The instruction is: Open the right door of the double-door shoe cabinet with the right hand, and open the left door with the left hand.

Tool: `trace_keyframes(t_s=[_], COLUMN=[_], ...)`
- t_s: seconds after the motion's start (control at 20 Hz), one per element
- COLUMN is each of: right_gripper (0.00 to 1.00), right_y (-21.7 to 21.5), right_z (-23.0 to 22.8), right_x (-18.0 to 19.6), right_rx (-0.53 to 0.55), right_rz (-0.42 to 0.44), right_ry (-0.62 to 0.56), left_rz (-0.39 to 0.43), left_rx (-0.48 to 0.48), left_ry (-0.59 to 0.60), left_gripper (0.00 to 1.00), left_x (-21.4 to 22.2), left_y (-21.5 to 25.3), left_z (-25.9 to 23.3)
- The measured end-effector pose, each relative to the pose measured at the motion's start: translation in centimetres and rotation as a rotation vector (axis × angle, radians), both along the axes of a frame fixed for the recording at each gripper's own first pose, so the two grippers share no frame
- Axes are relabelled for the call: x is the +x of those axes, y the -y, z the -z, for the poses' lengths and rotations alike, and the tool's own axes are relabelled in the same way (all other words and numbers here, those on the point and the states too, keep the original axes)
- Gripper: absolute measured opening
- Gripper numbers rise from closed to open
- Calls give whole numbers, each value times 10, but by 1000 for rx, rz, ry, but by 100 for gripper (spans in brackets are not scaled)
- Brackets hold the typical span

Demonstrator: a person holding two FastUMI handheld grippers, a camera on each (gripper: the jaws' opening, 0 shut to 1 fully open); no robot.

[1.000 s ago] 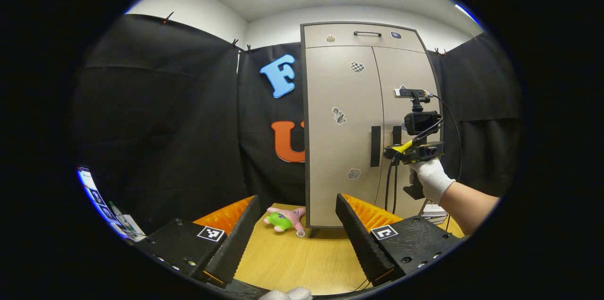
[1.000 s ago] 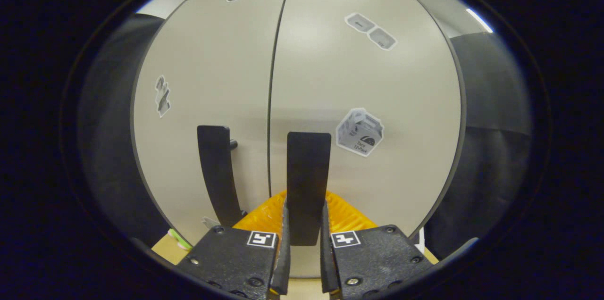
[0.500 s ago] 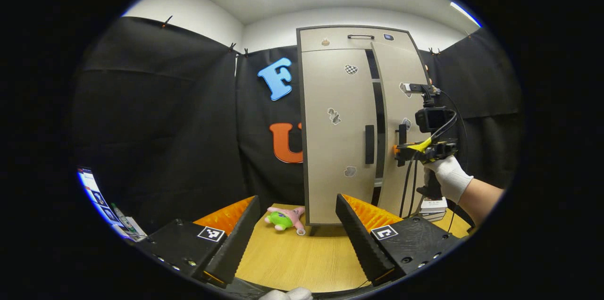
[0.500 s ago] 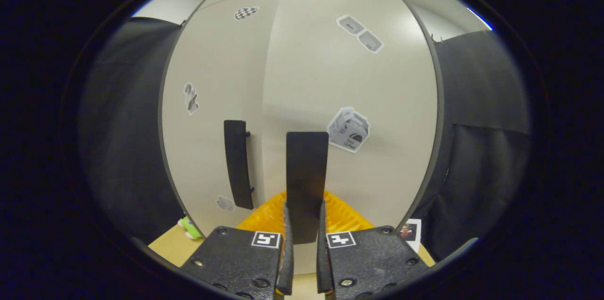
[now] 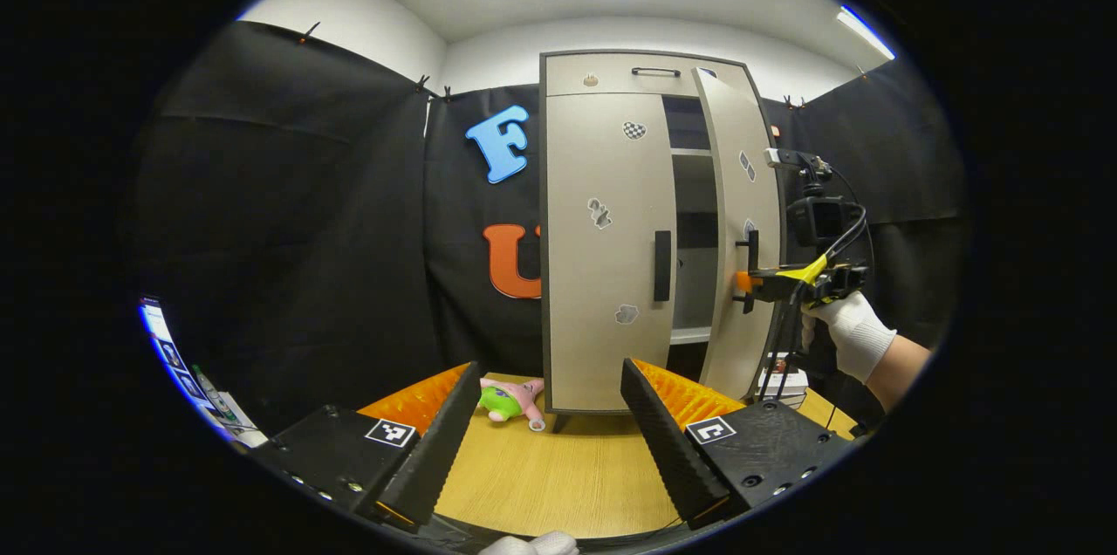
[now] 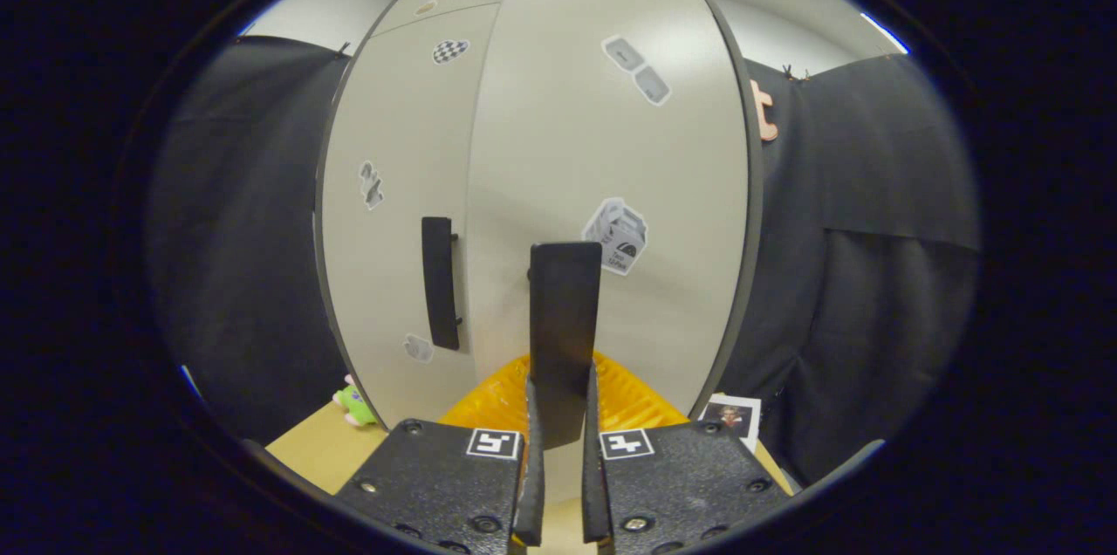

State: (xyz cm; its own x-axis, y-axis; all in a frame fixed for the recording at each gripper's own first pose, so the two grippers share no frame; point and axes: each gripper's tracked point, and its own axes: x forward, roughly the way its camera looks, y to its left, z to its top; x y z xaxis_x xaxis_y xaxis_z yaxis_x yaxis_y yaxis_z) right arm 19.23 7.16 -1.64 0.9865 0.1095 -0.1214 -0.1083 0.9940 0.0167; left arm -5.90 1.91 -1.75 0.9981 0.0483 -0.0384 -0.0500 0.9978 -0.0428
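Right tool (image 6: pixel 556 415) is clamped on the right door's handle (image 6: pixel 565 328); pull along the hinge arc. Left tool (image 5: pixel 550 424) is spread, idle.

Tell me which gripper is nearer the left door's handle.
Right. The right gripper is clamped on the right door's handle, beside the left door's handle; the left gripper hangs open, back over the table.

Tongs (image 6: pixel 558 415) clamped on right door (image 6: pixel 602 215) handle (image 6: pixel 565 319), left door (image 6: pixel 397 206) closed
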Motion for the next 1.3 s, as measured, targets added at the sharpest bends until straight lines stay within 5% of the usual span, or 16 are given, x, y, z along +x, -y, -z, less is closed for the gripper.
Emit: trace_keyframes(t_s=[1.3], right_gripper=[10], right_y=[115], right_z=[8], right_x=[-60], right_rx=[18], right_rz=[45], right_ry=[7], left_rz=[126], left_rx=[10], left_ry=[-7], left_gripper=[96], left_x=[21], left_y=[93], left_z=[-5])
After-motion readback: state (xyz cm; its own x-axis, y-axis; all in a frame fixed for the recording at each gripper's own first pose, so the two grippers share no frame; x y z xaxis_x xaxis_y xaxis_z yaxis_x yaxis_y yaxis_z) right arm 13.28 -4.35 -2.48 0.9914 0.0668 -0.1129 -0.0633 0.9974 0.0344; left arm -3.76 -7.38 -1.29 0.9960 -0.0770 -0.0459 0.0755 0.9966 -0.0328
